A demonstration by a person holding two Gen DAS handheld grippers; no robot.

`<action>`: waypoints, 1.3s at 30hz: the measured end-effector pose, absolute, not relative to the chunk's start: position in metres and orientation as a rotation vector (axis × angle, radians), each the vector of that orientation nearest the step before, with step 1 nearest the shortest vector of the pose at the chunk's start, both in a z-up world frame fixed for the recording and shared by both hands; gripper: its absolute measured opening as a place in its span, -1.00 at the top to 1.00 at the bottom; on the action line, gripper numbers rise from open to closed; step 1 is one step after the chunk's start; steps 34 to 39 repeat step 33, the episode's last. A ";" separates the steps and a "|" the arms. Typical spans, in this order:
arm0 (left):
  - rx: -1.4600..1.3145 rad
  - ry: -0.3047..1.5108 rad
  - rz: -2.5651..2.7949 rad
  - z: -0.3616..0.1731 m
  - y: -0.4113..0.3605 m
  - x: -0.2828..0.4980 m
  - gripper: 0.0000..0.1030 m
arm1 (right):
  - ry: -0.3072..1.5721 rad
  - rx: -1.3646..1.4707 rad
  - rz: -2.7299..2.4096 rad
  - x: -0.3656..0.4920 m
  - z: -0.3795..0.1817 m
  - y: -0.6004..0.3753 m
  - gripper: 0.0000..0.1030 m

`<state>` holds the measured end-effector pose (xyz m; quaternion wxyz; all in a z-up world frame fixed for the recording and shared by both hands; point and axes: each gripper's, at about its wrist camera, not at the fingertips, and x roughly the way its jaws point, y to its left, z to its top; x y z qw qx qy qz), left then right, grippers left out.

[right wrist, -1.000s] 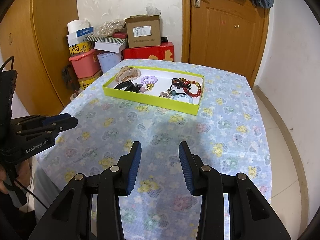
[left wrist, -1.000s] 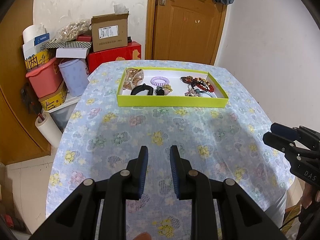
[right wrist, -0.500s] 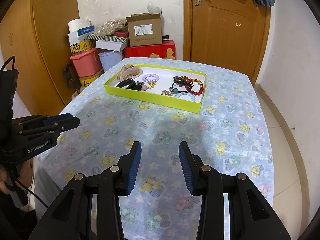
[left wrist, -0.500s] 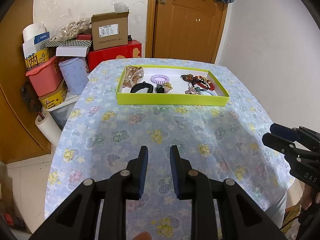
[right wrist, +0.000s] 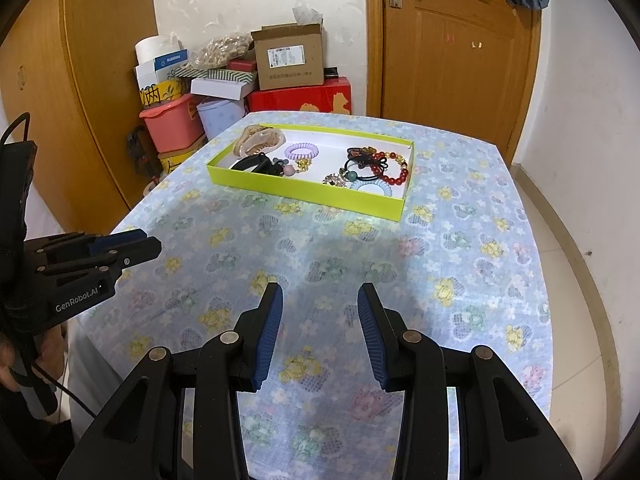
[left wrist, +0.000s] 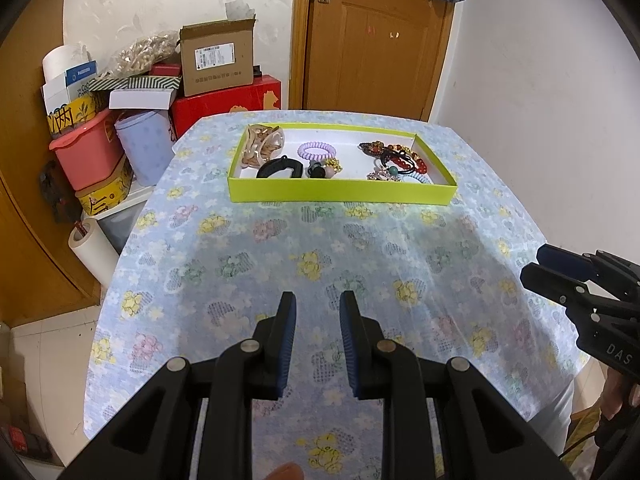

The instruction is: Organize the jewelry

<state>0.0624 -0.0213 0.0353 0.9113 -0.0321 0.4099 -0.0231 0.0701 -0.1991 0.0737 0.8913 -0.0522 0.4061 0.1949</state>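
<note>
A lime-green tray (left wrist: 340, 193) (right wrist: 304, 193) lies at the far end of the flowered tablecloth. In it are a beige hair claw (left wrist: 264, 146) (right wrist: 260, 140), a purple spiral hair tie (left wrist: 315, 150) (right wrist: 302, 151), a black clip (left wrist: 280, 169), a red bead bracelet (left wrist: 408, 162) (right wrist: 390, 170) and a pale blue spiral tie (right wrist: 374, 189). My left gripper (left wrist: 318, 300) hovers over the near part of the cloth, open by a narrow gap and holding nothing. My right gripper (right wrist: 320, 292) is open wider, also with nothing in it. Both are well short of the tray.
Stacked boxes and plastic bins (left wrist: 120, 120) crowd the floor beyond the table's far left corner. A wooden door (left wrist: 372, 40) stands behind the table. The right gripper (left wrist: 560, 272) shows at the right edge of the left view, the left gripper (right wrist: 132, 246) at the left edge of the right view.
Both views have drifted only slightly. The grippers keep the same gaps and the jewellery in the tray has not moved.
</note>
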 end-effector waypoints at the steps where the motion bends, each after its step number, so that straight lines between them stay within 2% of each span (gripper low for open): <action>1: -0.065 0.846 -0.047 0.035 -0.021 0.062 0.54 | 0.845 -0.108 0.406 0.071 0.073 -0.199 0.22; 39: -0.073 0.875 -0.044 0.025 -0.025 0.070 0.55 | 0.866 -0.108 0.406 0.077 0.065 -0.201 0.22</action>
